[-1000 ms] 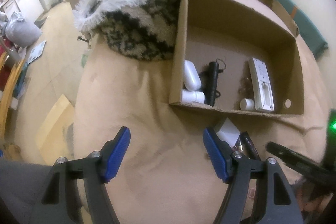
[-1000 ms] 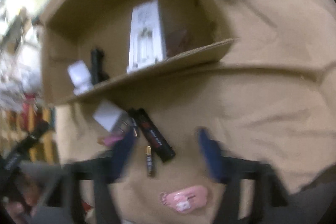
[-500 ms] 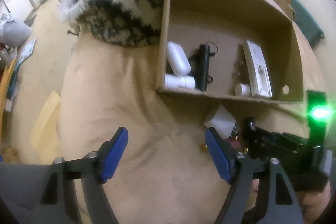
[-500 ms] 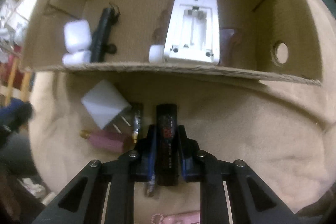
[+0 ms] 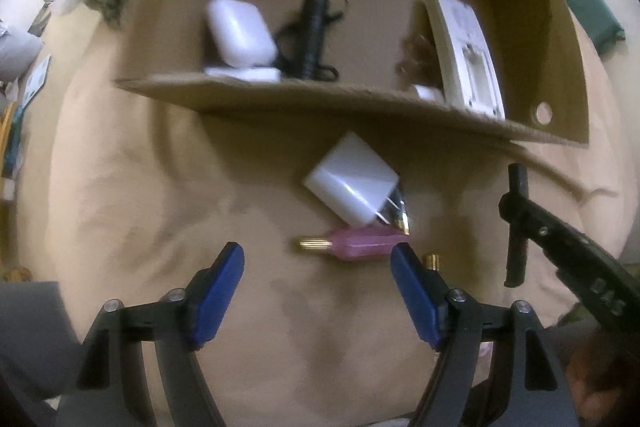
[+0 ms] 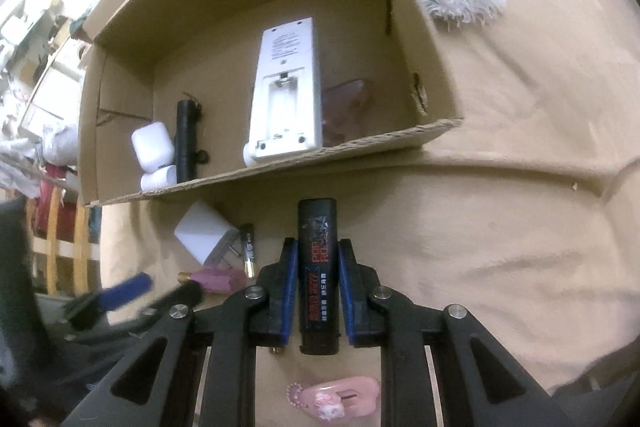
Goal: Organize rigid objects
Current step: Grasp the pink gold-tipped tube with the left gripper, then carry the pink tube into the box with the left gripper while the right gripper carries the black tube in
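Clamping the black tube [image 6: 318, 267] between the pads, your right gripper [image 6: 318, 291] held it with its long axis running straight ahead along the fingers, nose toward the cardboard box [image 6: 360, 143]. That was the relation the next move seemed to turn on: the box's low near wall lay directly beyond the tube's tip, so the tube would probably have to clear that edge before release.

Your left gripper [image 5: 318, 291] stood with its jaws wide apart and nothing between them. Just ahead of it, between the pads and the box, lay a pink gold-tipped tube [image 5: 352, 243], its long axis crosswise to the fingers, with a white plug adapter [image 5: 352, 183] touching or overlapping it on the far side. An AA battery [image 6: 248, 247] lay beside the adapter. These sat nearer your left hand than your right.

Inside the box you had a white earbud case [image 6: 154, 147], a small white cylinder [image 6: 159, 177] just in front of it, a black flashlight [image 6: 186, 143], a white remote [image 6: 286, 99] lying back-up with its battery bay open, and something pinkish and translucent [image 6: 346, 107] beyond the remote that I could not identify. Below your right gripper, on the tan cover [image 6: 500, 247], rested a pink hair clip [image 6: 336, 397].
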Motion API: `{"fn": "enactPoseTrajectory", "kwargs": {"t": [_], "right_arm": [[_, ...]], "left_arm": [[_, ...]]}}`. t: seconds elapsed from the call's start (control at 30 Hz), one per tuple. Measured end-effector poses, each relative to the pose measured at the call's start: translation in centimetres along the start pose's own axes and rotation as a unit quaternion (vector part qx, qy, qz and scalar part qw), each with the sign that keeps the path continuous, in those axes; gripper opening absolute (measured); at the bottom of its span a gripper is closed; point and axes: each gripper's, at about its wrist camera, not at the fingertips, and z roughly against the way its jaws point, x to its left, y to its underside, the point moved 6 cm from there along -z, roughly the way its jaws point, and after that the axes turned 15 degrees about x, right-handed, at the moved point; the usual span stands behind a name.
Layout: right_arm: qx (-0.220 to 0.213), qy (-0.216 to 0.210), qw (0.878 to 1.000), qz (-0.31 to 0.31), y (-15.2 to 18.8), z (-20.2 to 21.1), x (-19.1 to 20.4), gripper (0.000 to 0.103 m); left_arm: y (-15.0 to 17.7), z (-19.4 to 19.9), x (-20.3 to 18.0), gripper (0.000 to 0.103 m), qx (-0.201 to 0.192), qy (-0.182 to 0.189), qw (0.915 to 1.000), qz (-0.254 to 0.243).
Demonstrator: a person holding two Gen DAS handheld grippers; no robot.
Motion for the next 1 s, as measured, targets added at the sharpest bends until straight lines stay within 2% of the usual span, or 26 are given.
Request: {"fn": "enactPoseTrajectory", "kwargs": {"t": [0.47,0.5,0.57,0.73,1.0], "right_arm": [[-0.018,-0.021,1.000,0.006,-0.2,1.6,-0.3,0.021],[-0.018,-0.022,1.000,0.007,-0.3,1.5,-0.2,0.021],[-0.017,-0.019,1.000,0.009,-0.3,1.2,0.1,0.021],[-0.016,-0.015,1.000,0.013,0.0,1.6,-0.2,0.021],[-0.016,-0.013,1.000,0.016,0.1,1.7,0.2,0.021]], "left_arm": [[-1.6,-3.2,-1.6,0.073,0.015,-0.036,0.9991,-0.018],[-1.7,-3.2,-1.8,0.072,0.015,-0.040,0.9989,-0.022],[-1.9,-3.0,-2.0,0.060,0.008,-0.041,0.9987,-0.029],[-1.6,-2.8,-2.4,0.059,0.011,-0.038,0.9982,-0.044],[0.0,-0.8,1.0,0.059,0.001,-0.051,0.9983,-0.030]]}}
